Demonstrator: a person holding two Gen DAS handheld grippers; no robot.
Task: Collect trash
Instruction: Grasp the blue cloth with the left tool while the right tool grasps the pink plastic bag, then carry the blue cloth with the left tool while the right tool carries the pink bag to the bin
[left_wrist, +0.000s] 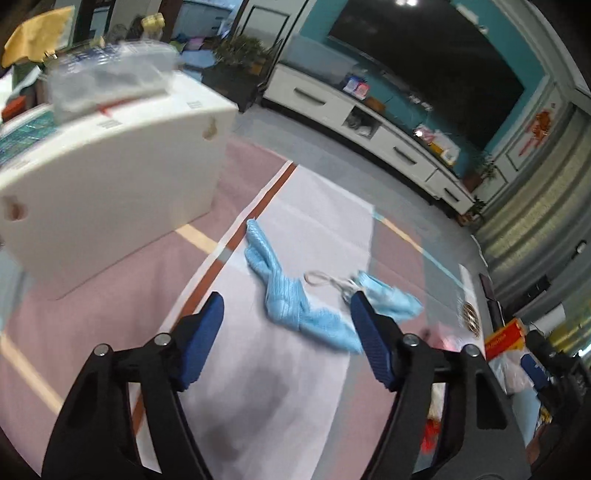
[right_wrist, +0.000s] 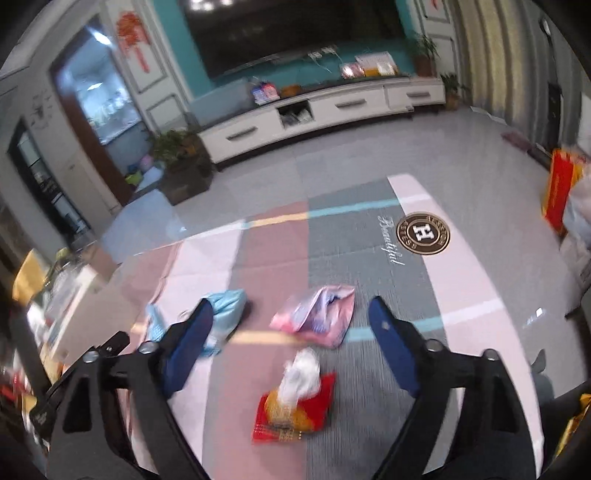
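We hover our left gripper (left_wrist: 286, 314), fingers apart and empty, over the crumpled light-blue knit glove (left_wrist: 284, 291) on the floor mat (left_wrist: 110, 295). Our right gripper (right_wrist: 291, 317), also unclenched, frames the pink plastic wrapper (right_wrist: 317, 314). Risk: the blurred, fast approach may snag the blue face mask (left_wrist: 388, 295) too.

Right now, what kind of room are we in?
Most likely a living room in a home. A big dark TV screen hangs on a teal wall above a long white TV cabinet, potted plants stand beside it, and a patterned floor mat covers the floor.
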